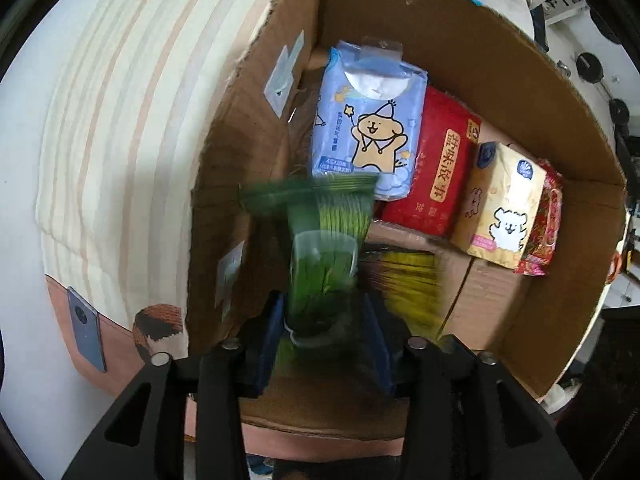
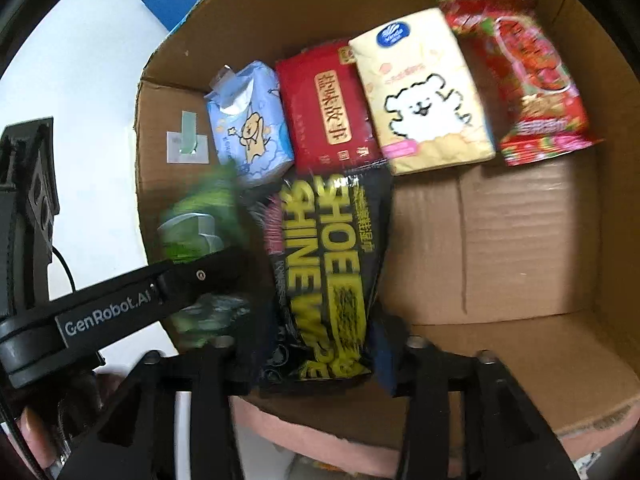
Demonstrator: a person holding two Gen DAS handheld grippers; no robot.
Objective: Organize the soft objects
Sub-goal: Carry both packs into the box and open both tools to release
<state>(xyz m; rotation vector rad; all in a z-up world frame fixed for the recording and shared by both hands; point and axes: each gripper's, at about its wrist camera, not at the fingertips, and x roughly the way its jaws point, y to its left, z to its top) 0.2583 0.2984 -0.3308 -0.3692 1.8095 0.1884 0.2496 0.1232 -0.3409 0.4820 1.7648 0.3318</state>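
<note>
Well, starting at my left gripper (image 1: 326, 312): its jaws stand partly apart, pointing steeply down into the cardboard box (image 1: 440, 40). The green packet (image 1: 320, 264) lies between them, smeared with blur, with a gap showing on its 3 o'clock side, so I judge the pads are not pressing it.

My right gripper (image 2: 324, 344) is also partly open around the black-and-yellow shoe-wipe packet (image 2: 324, 264), which lies lengthwise toward 12 o'clock. Its edges sit right at the pads, and I cannot tell whether they are gripping it.

Both packets look light, floppy and slick-skinned. I'd pinch them across the narrow width near one end, on the sealed seam if possible, since the film would slide under a loose grip and the filling would simply squash.

Beyond, from 12 to 2 o'clock in the left view, a row leans against the far wall: blue tissue pack (image 1: 368, 128), red pack (image 1: 436, 160), cream pack (image 1: 504, 208) and floral packet (image 1: 548, 220).
</note>
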